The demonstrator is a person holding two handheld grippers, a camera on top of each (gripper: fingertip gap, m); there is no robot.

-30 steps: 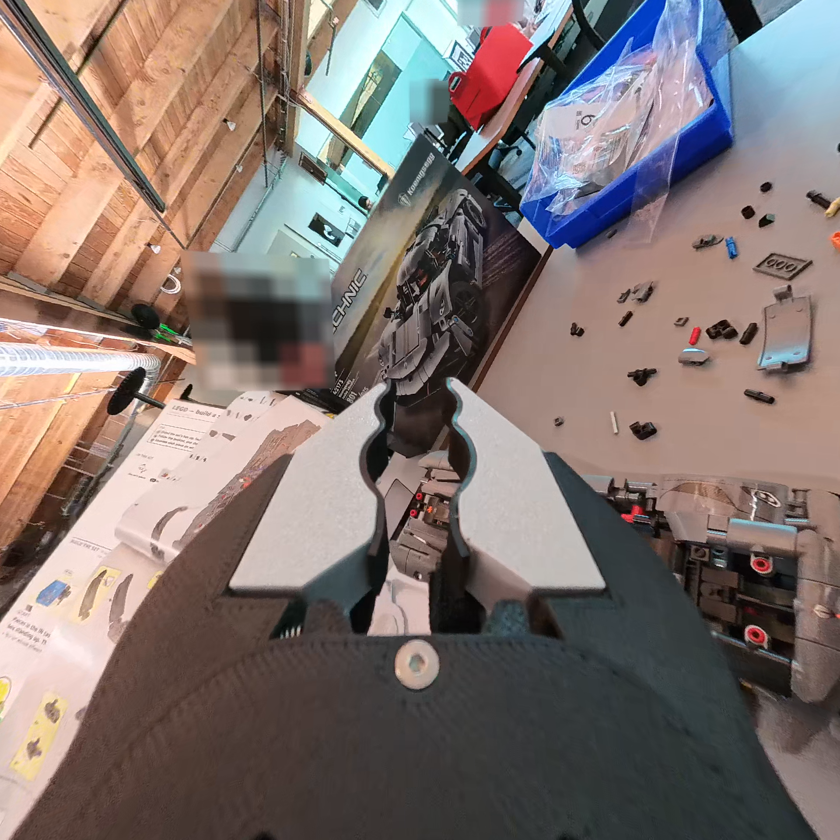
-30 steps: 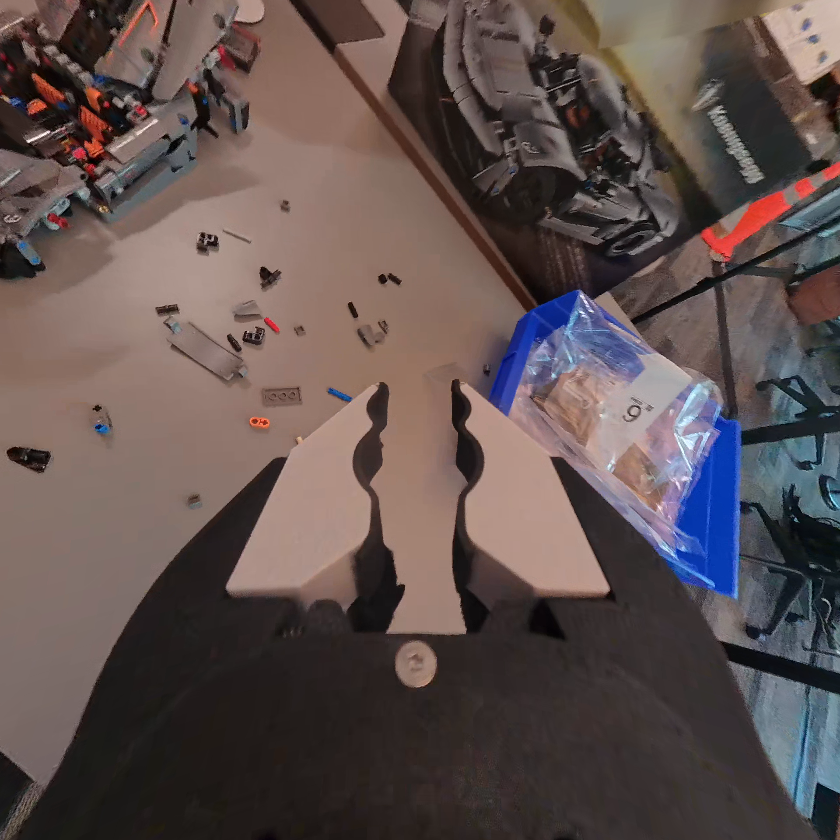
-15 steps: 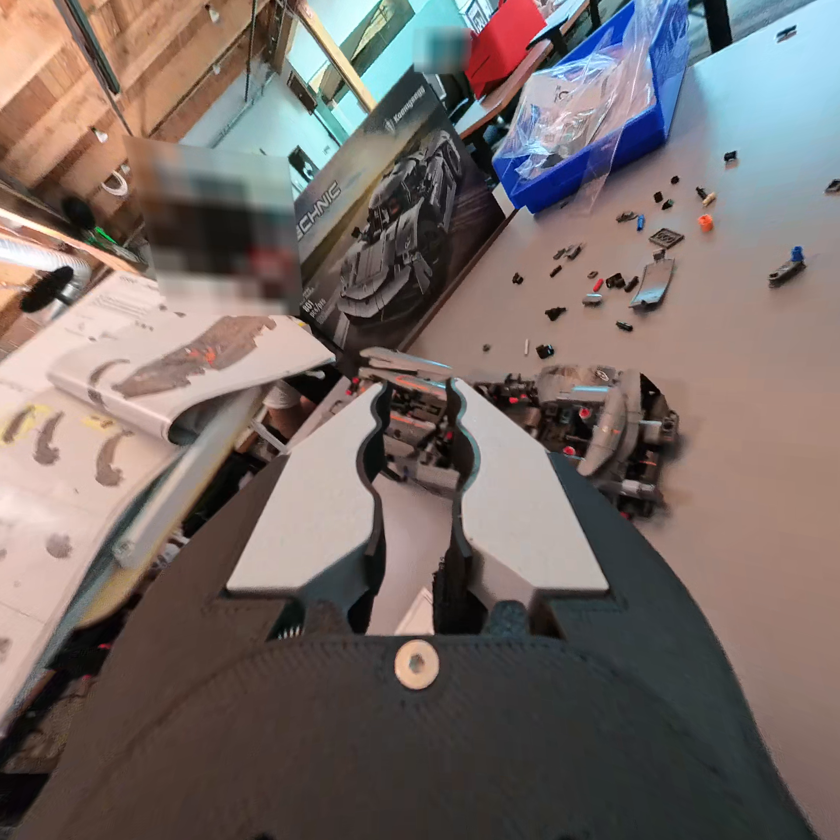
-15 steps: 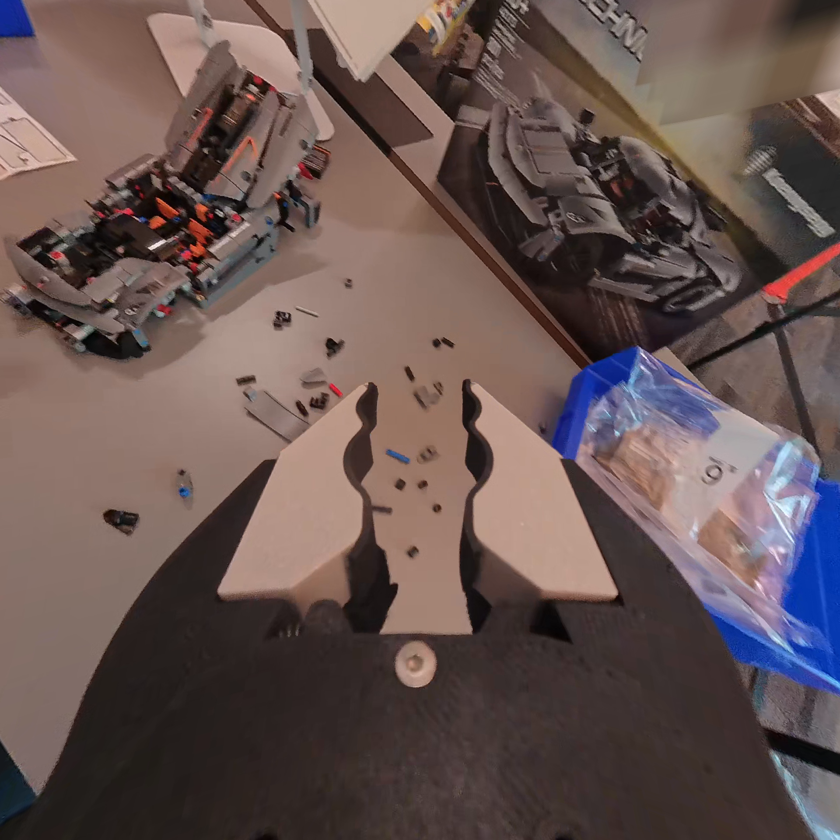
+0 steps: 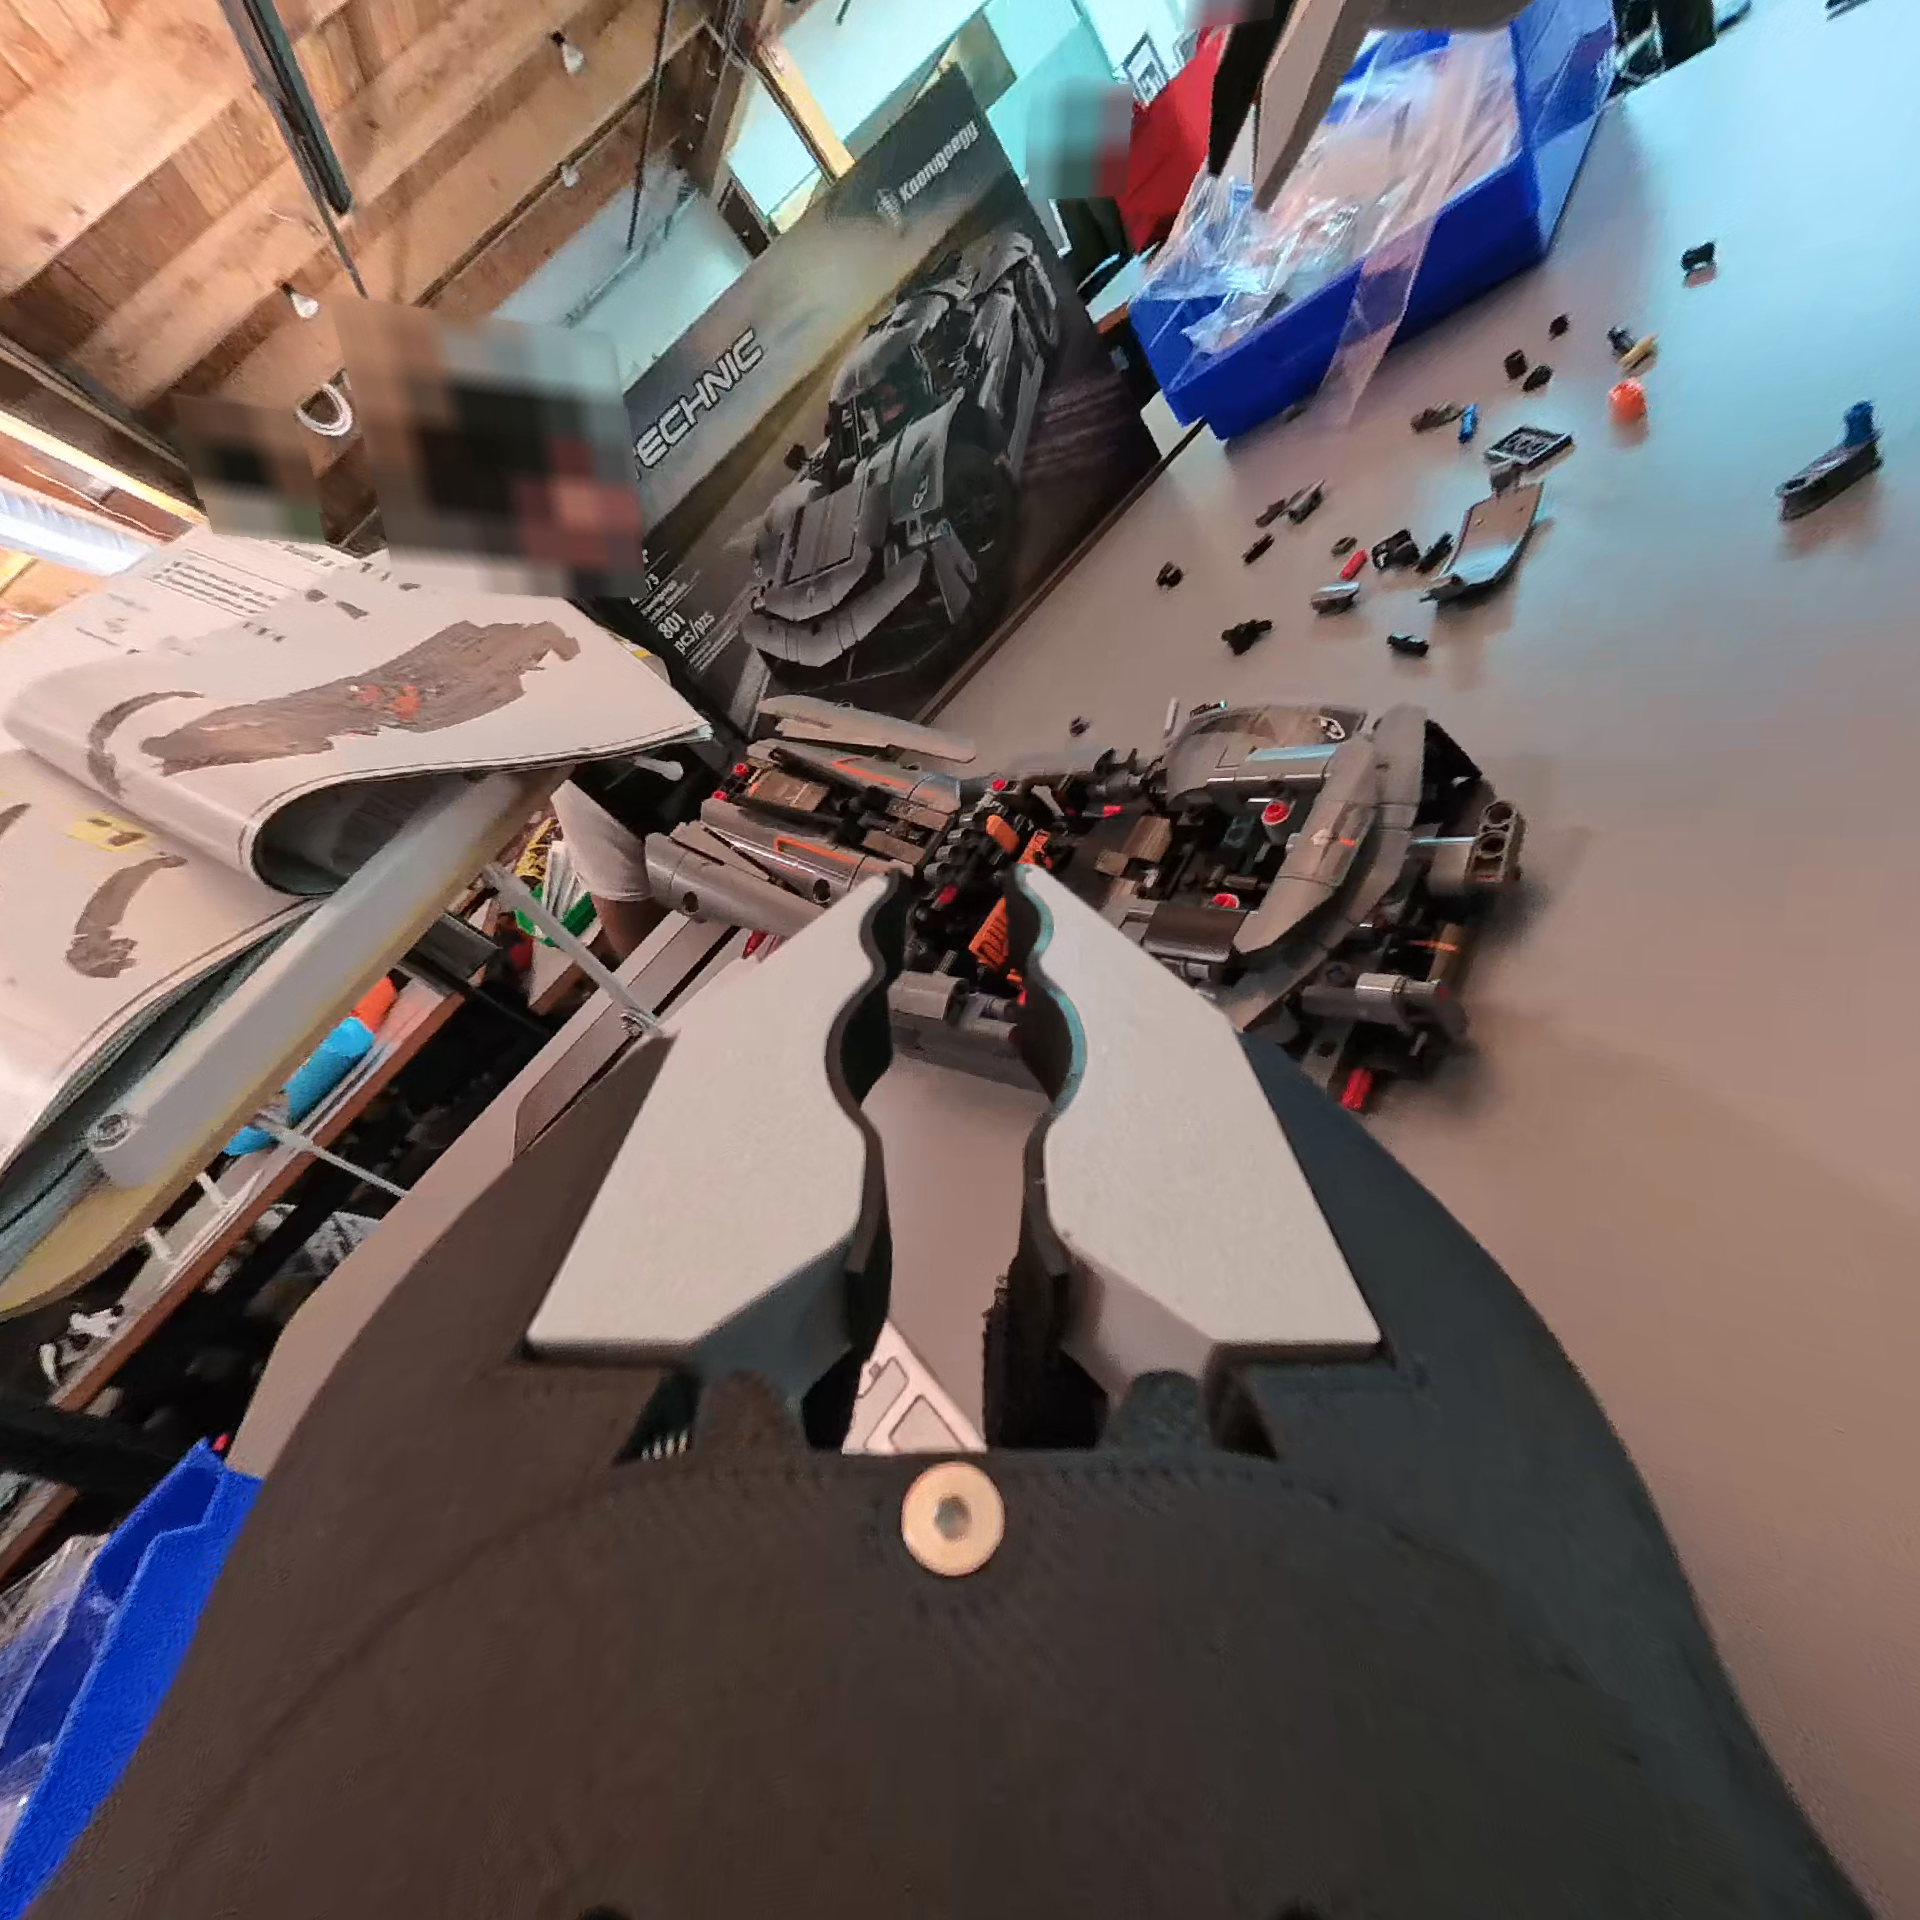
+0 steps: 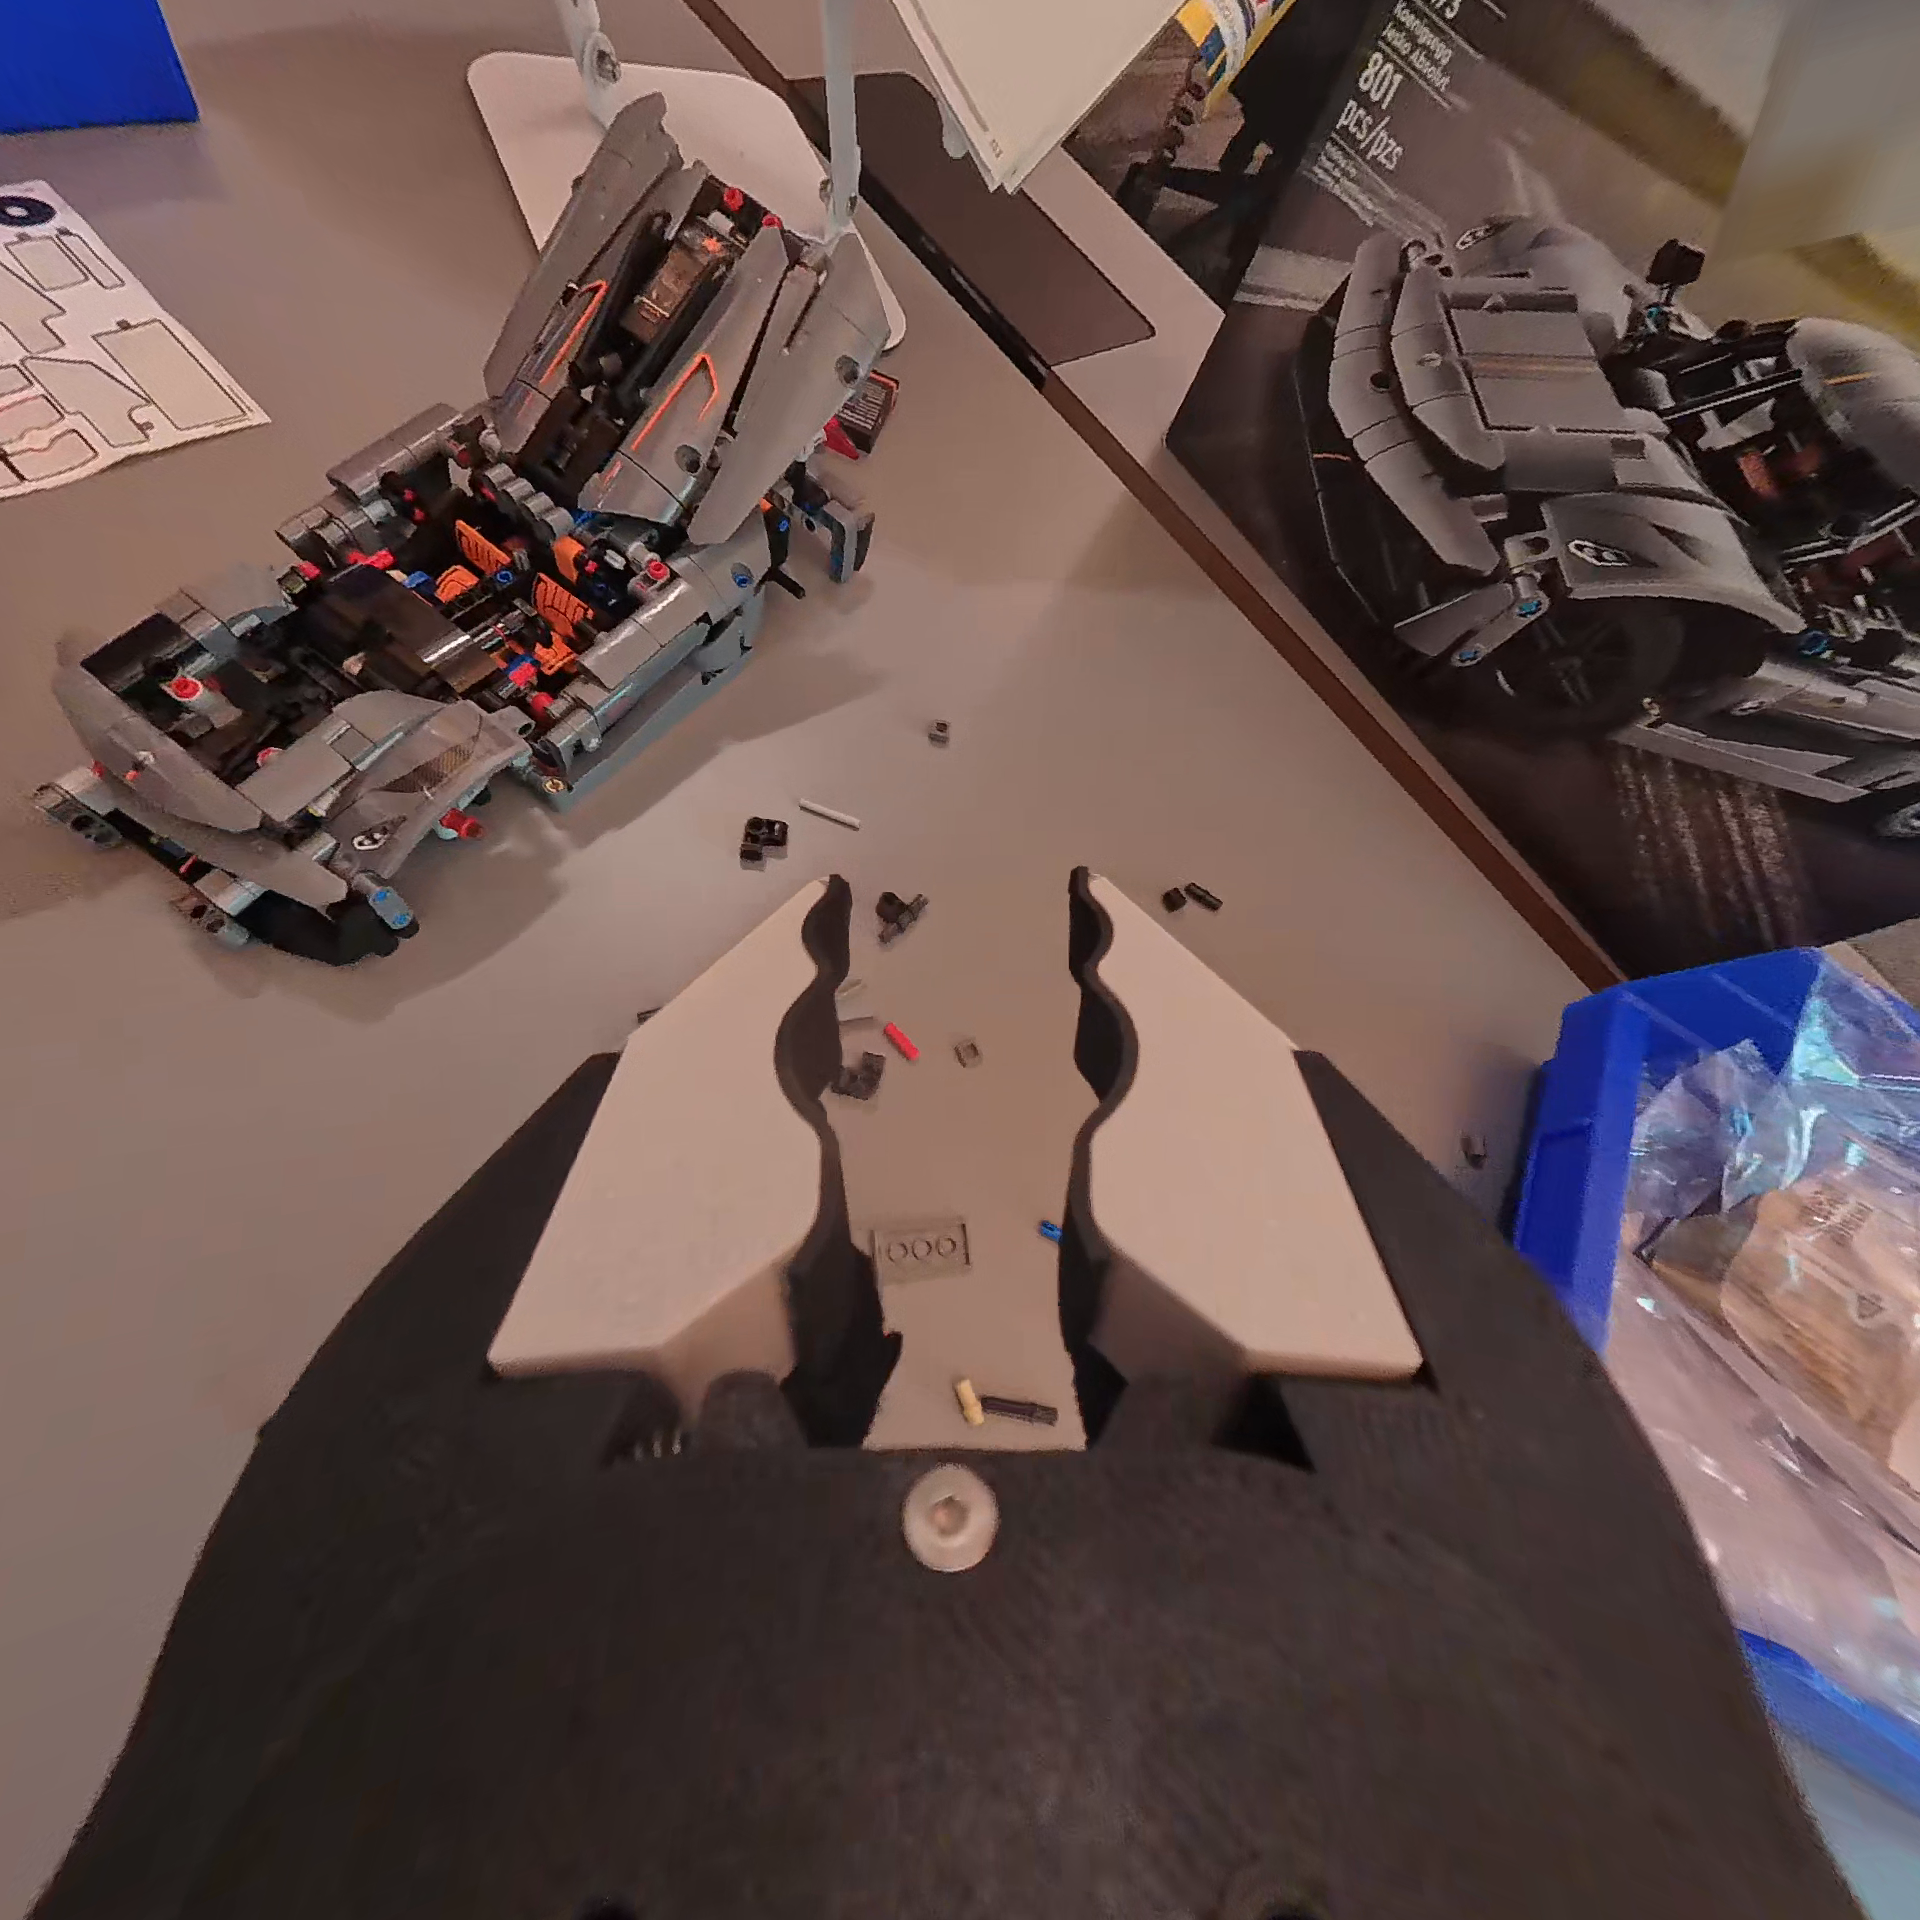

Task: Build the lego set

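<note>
The part-built grey lego car lies on the grey table, just beyond my left gripper, which is open and empty. The car also shows at the left in the right wrist view. My right gripper is open wide and empty, hovering over several loose small pieces: a black connector, a red pin and a flat grey plate. The right gripper's fingers also show at the top of the left wrist view.
The set's box stands along the table's far edge. A blue bin of plastic bags sits at the right. An instruction booklet rests on a stand at the left. A sticker sheet lies by the car. A grey curved panel lies among the loose pieces. The gap from one gripper's tips to the other's is roughly 25 cm. The left gripper is farther from the red pin, some 30 cm, than the right, some 15 cm. Look for it in the left wrist view too.
My right gripper has moved in over the loose pieces and its jaws have opened wider. My left gripper has swung and drawn back, so the car now lies ahead of it.
</note>
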